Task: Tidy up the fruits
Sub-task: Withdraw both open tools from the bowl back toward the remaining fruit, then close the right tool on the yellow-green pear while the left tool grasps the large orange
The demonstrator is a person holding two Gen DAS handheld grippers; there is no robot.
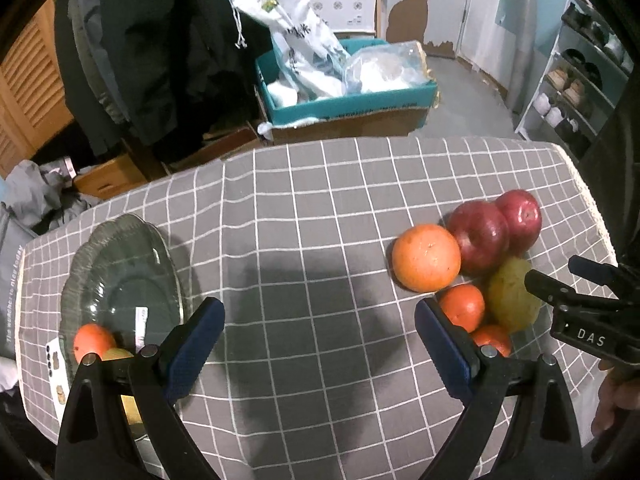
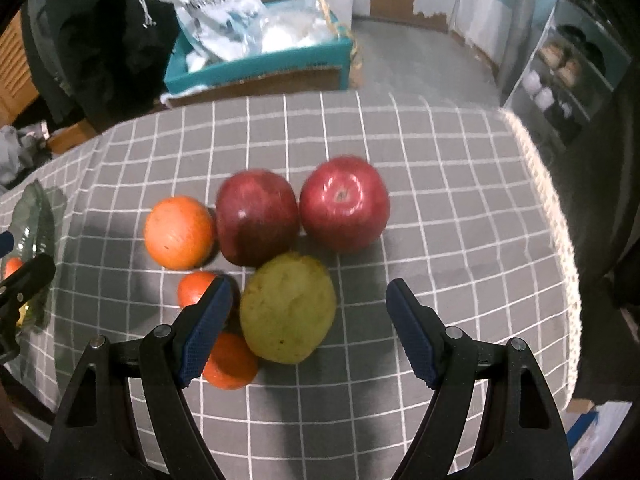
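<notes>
Grey checked tablecloth (image 1: pixel 312 208) beneath both grippers' spread, empty fingers (image 2: pixel 208 320); blue box (image 1: pixel 344 100) behind.

Beyond your tabletop's grey checked cloth (image 1: pixel 320 208) you see a teal cardboard box (image 1: pixel 352 100) stuffed with white plastic bags (image 1: pixel 304 40), dark coats (image 1: pixel 152 40) hanging left, and a white shoe rack (image 1: pixel 576 80) at right.

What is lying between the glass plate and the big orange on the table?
Nothing lies there: in the left wrist view, only bare checked tablecloth stretches from the glass plate to the big orange.
</notes>
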